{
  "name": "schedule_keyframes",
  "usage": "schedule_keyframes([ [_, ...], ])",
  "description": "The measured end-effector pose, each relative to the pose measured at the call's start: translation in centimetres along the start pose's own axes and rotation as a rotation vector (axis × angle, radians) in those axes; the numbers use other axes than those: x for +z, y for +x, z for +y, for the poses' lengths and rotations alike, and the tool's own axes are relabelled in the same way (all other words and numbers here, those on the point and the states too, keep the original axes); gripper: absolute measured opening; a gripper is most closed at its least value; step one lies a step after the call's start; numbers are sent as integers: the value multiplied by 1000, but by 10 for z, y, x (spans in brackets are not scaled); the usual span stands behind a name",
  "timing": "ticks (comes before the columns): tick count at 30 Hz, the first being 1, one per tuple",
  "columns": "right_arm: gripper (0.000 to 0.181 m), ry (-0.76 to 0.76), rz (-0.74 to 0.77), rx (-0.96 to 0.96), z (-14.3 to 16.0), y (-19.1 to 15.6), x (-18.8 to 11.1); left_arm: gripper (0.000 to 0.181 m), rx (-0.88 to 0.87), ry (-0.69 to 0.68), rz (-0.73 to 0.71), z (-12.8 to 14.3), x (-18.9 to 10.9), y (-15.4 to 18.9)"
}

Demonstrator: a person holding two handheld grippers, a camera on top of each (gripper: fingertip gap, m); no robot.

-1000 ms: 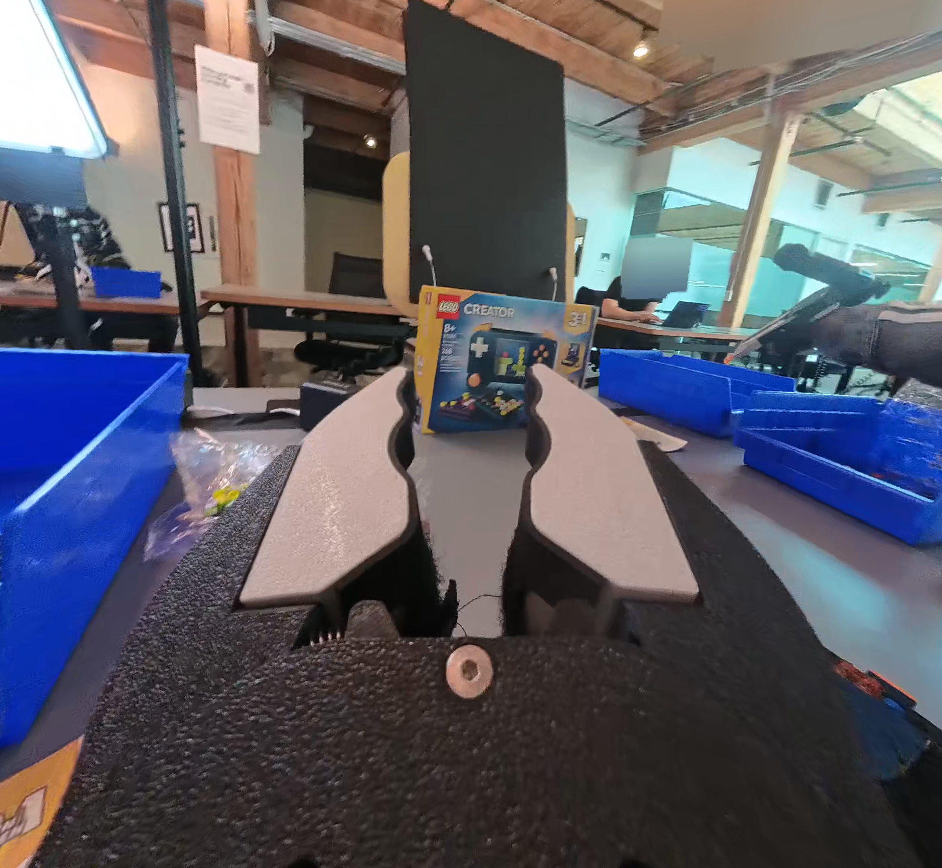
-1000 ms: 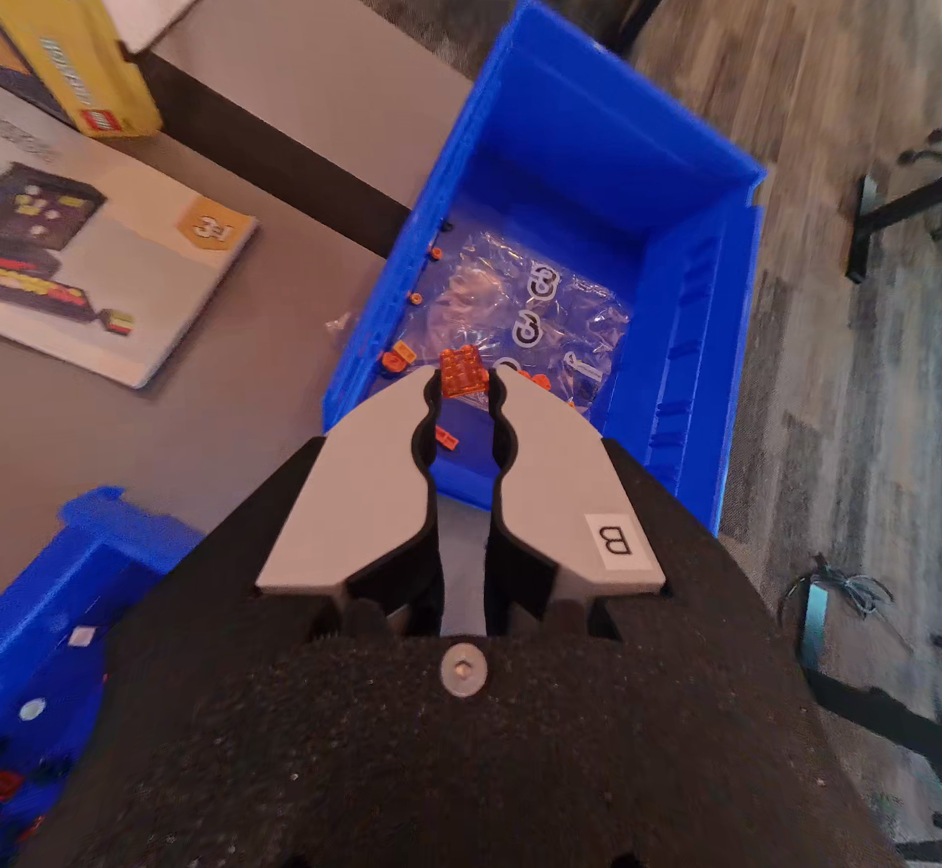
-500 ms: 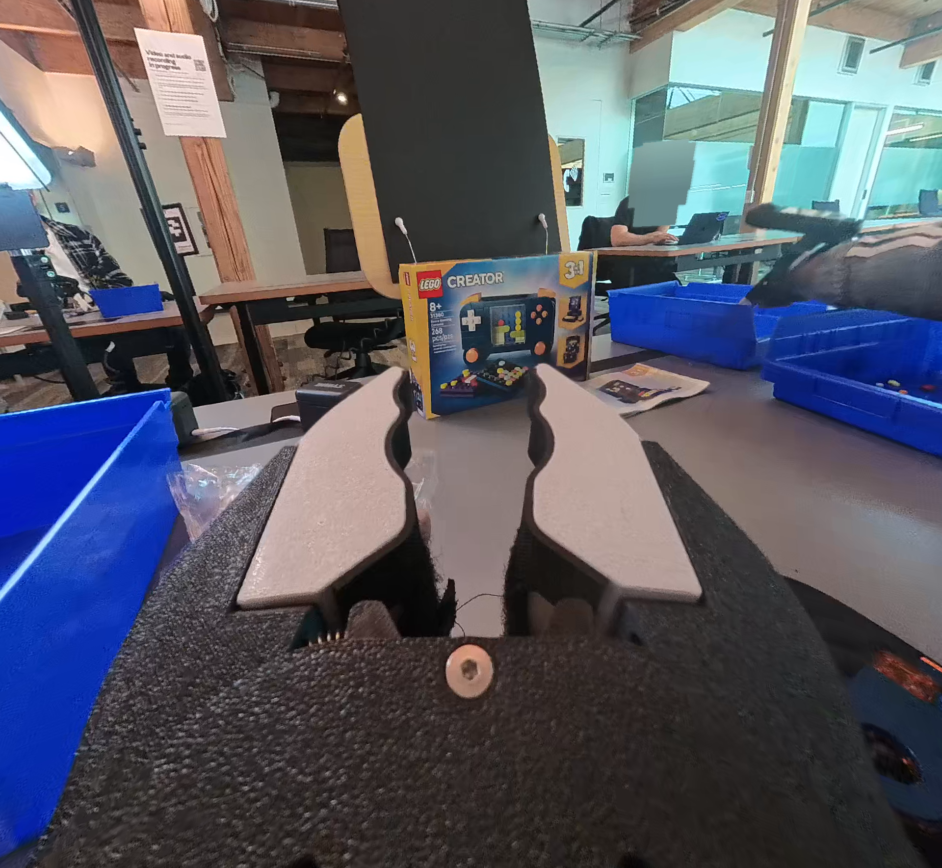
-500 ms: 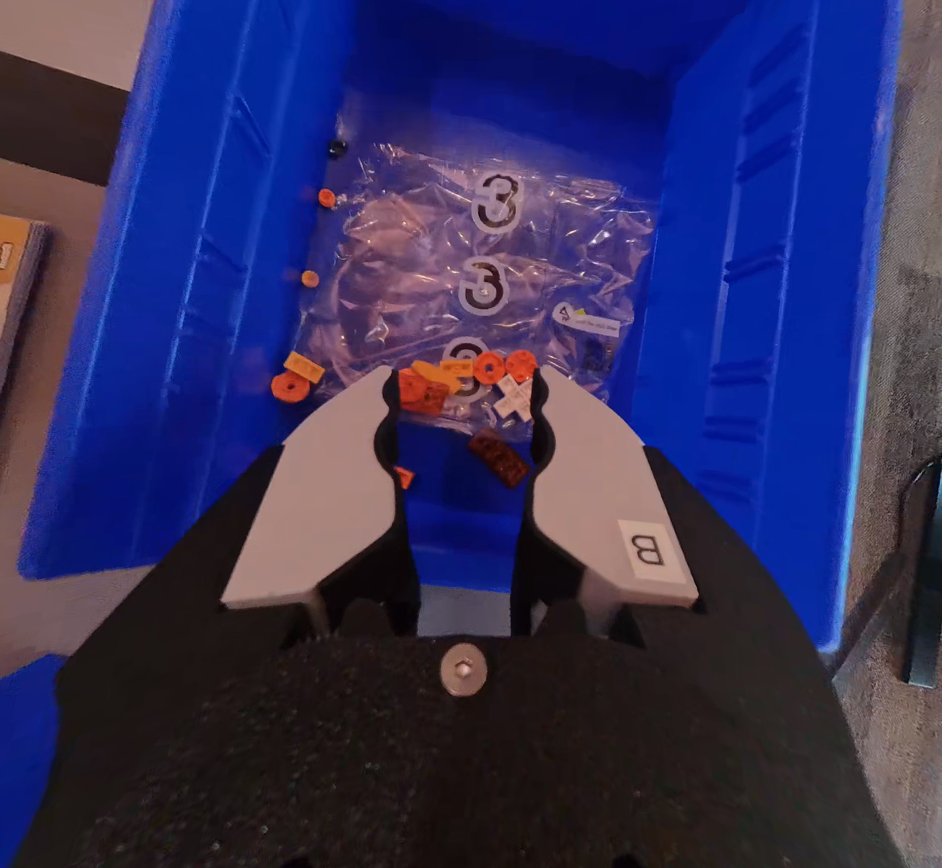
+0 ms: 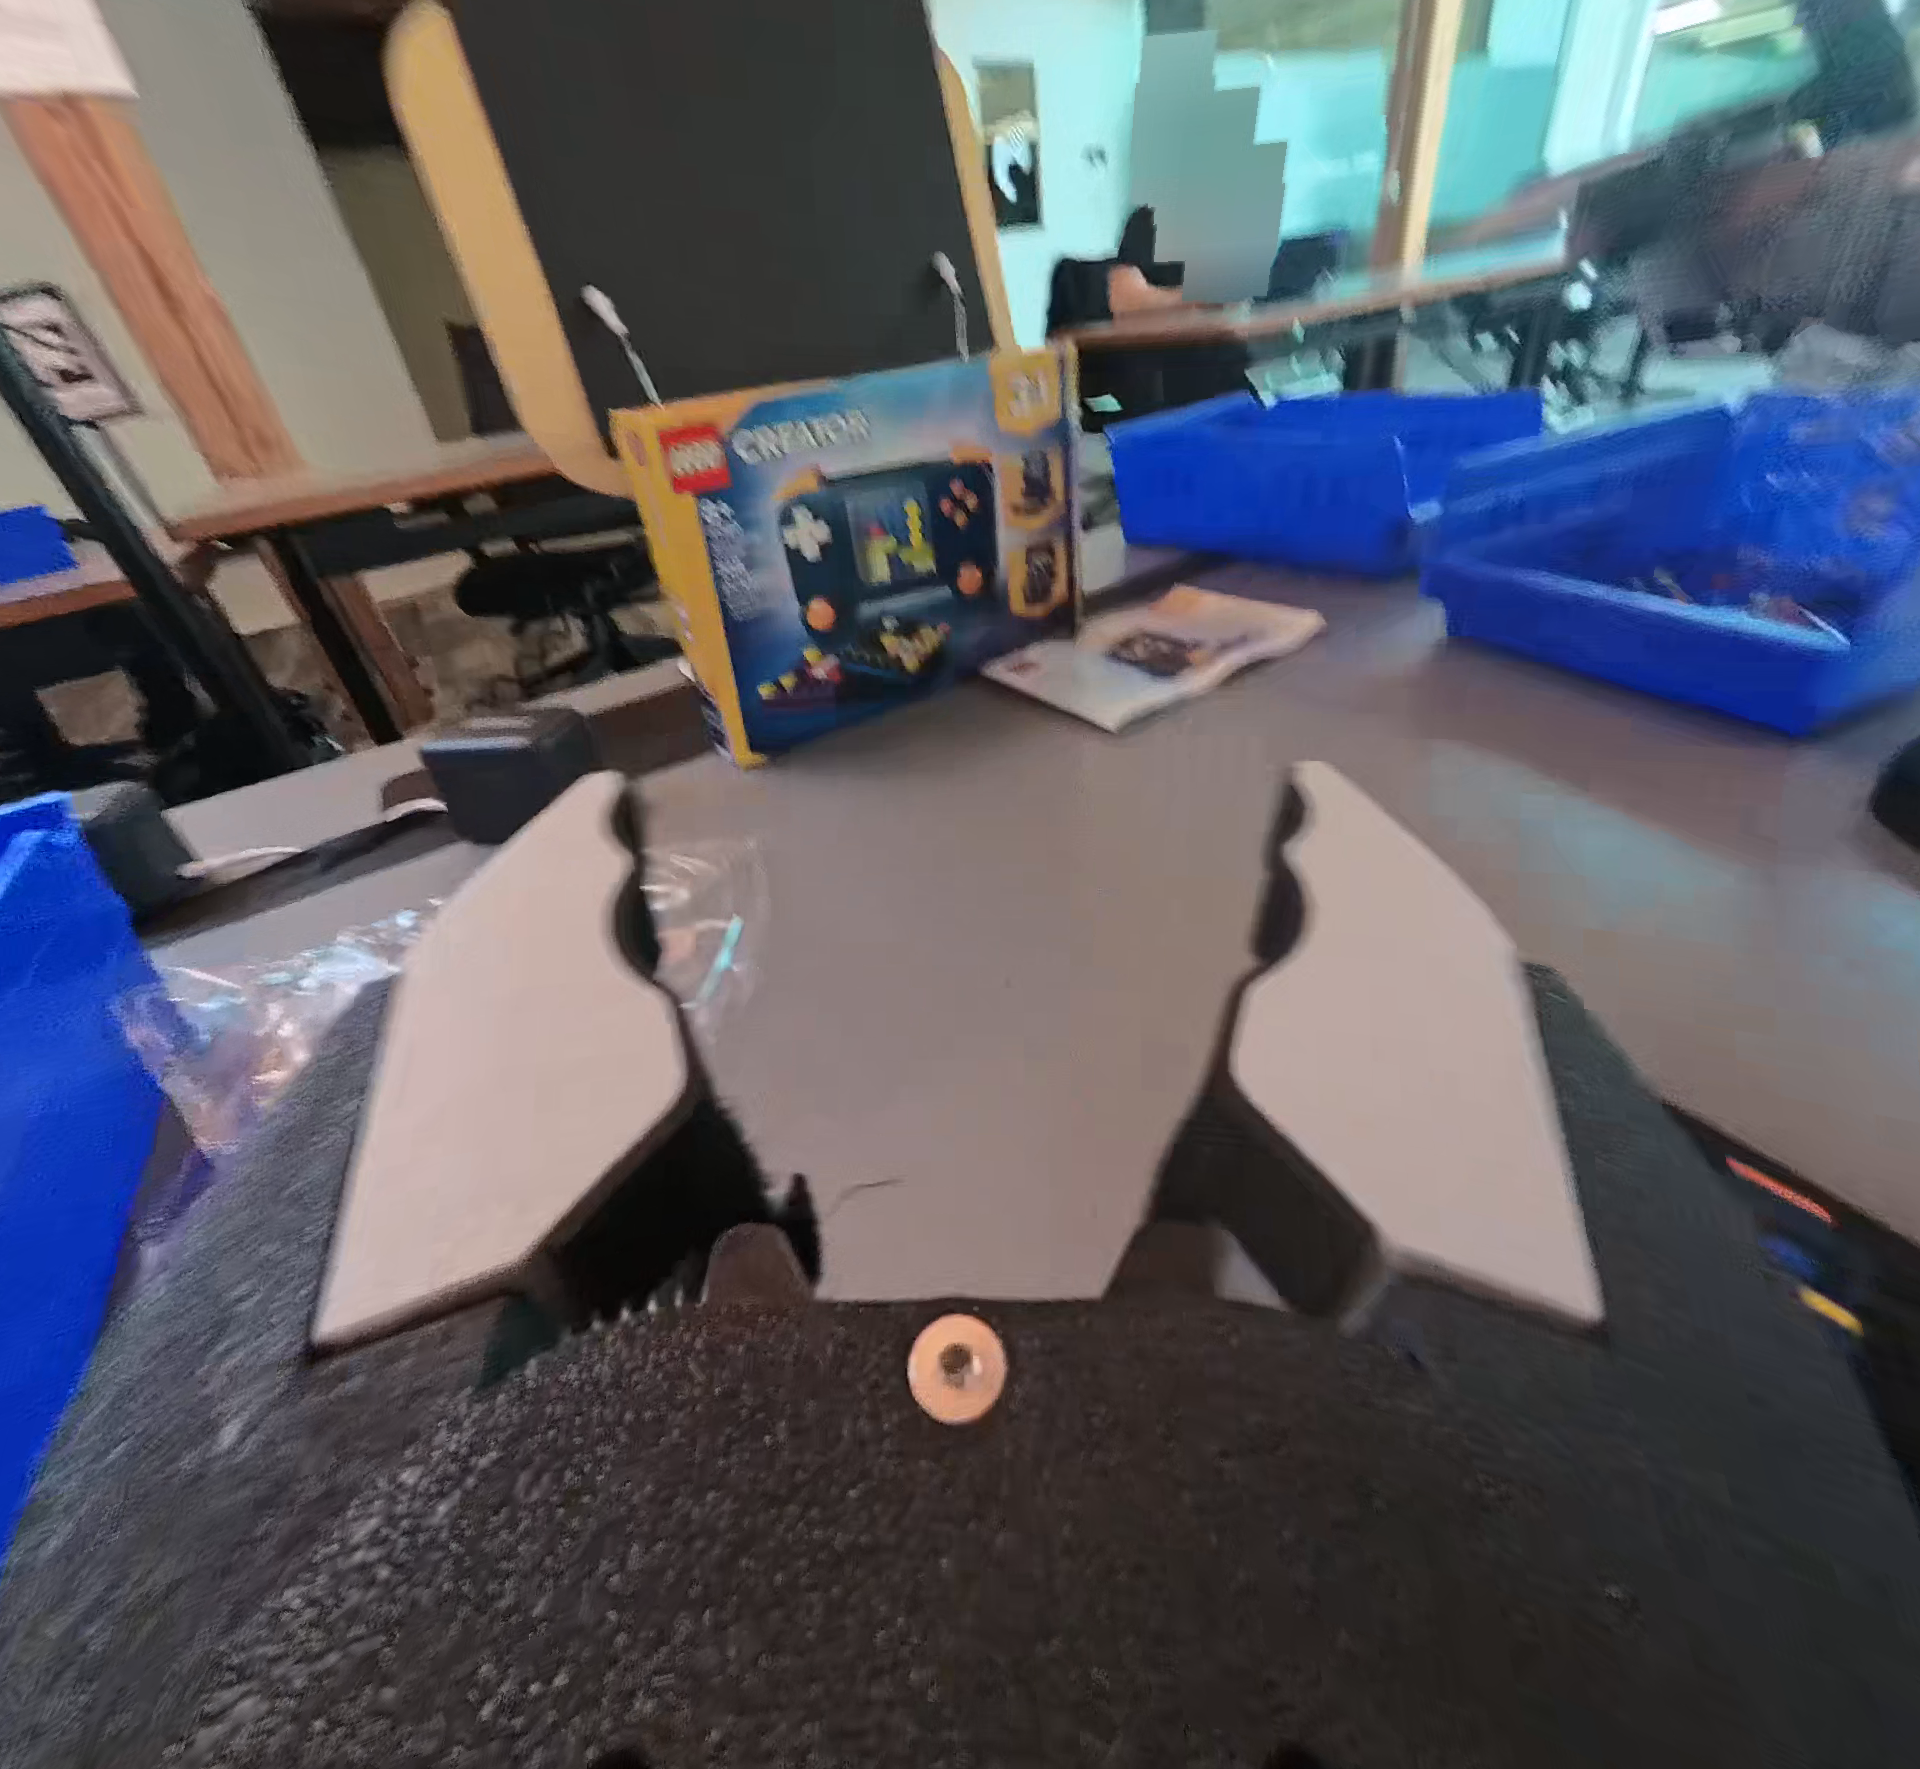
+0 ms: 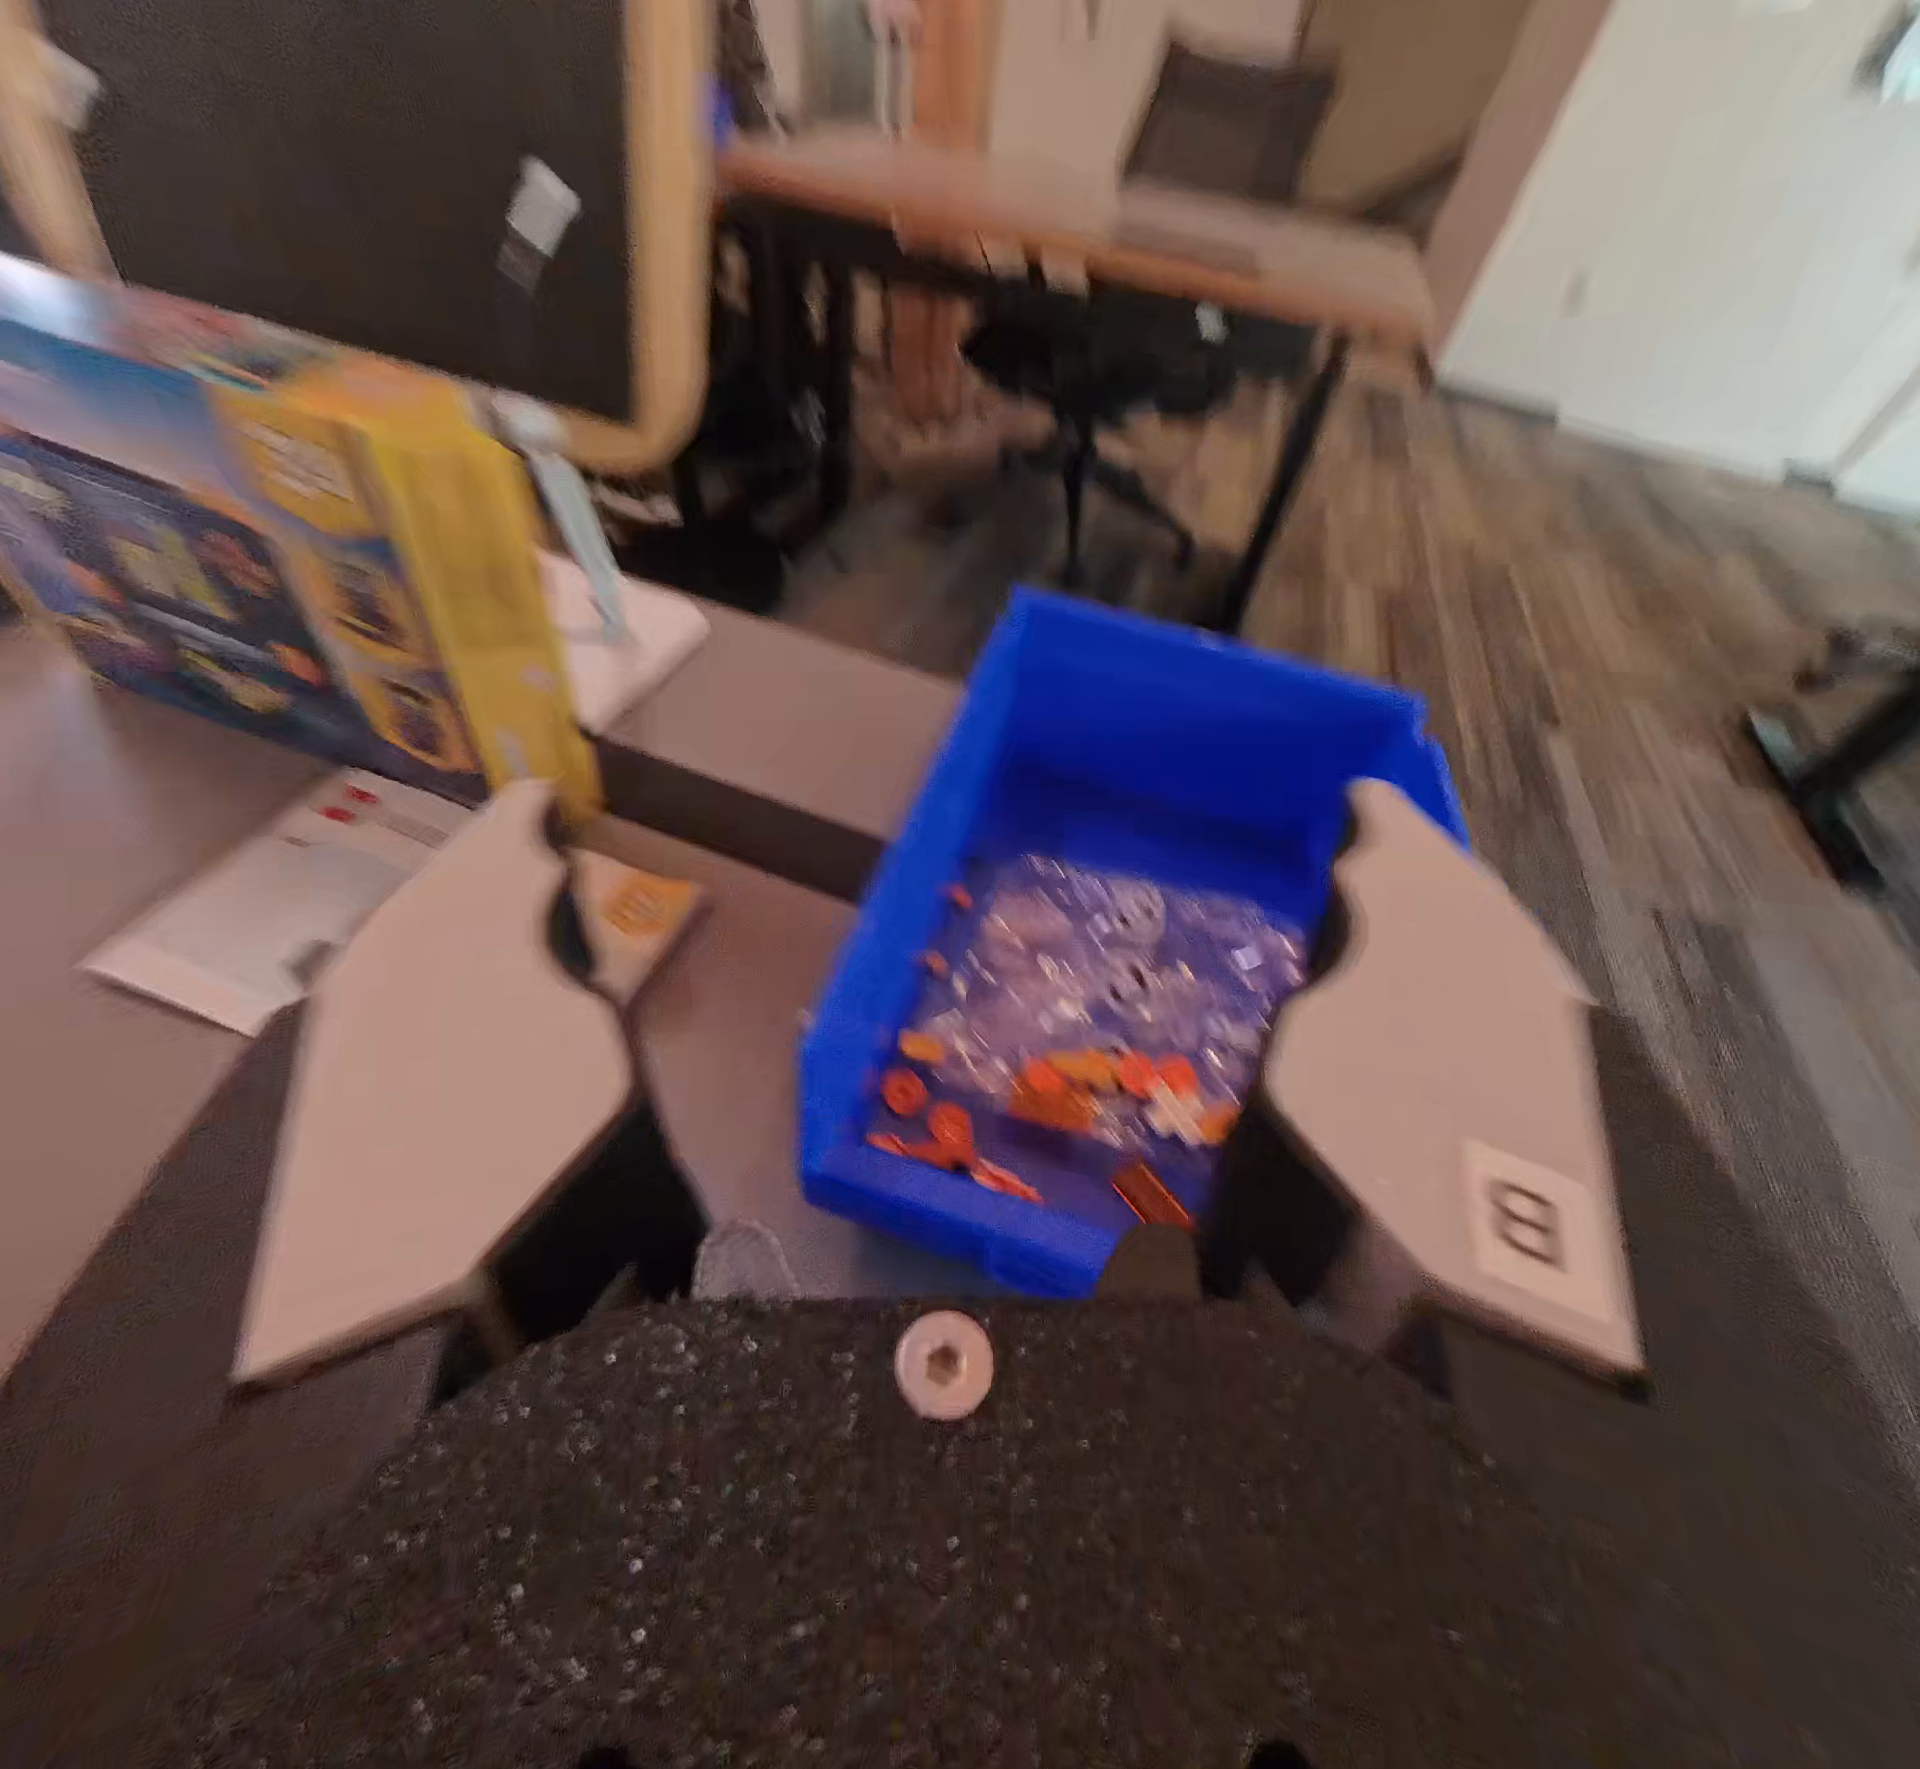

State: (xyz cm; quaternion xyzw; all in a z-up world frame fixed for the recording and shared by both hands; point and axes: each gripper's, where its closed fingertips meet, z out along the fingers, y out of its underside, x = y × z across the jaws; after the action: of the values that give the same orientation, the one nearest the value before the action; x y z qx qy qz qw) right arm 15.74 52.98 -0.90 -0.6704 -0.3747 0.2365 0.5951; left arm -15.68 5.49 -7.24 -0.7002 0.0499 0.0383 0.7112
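My left gripper [image 5: 956, 794] is open wide and empty, above the grey table [image 5: 966, 940]. A clear plastic bag [image 5: 312, 971] lies by its left finger. A toy brick set box [image 5: 862, 556] stands upright beyond it. My right gripper [image 6: 951, 810] is open wide and empty, held above and back from a blue bin [image 6: 1122, 784] at the table's edge. The bin holds a clear bag [image 6: 1122, 950] and several small orange pieces [image 6: 1060, 1091]. The box also shows in the right wrist view [image 6: 281, 535].
An instruction booklet [image 5: 1153, 649] lies right of the box; it also shows in the right wrist view [image 6: 270, 898]. Blue bins stand at the right [image 5: 1662, 607] and far left [image 5: 52, 1096]. A dark panel [image 5: 686, 109] rises behind the box. The floor [image 6: 1610, 680] lies beyond the table.
My right gripper opened and let an orange brick drop into the blue bin, then pulled up and back and opened wider. My left gripper opened wide and tilted downward.
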Motion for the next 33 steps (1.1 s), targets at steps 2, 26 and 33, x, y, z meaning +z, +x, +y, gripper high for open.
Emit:
schedule_keyframes([
  [2, 147, 108, -38, -59, -23, -38, -23, 146, -34, -56, 75, 9, 1, 13],
  [26, 136, 49, -1093, -251, 116, -515, -149, 138, 183, -517, 583, 109, -49, 129],
  [33, 72, 26, -1229, -282, 118, -532, -149, 96, 157, -472, 613, 103, -44, 130],
])
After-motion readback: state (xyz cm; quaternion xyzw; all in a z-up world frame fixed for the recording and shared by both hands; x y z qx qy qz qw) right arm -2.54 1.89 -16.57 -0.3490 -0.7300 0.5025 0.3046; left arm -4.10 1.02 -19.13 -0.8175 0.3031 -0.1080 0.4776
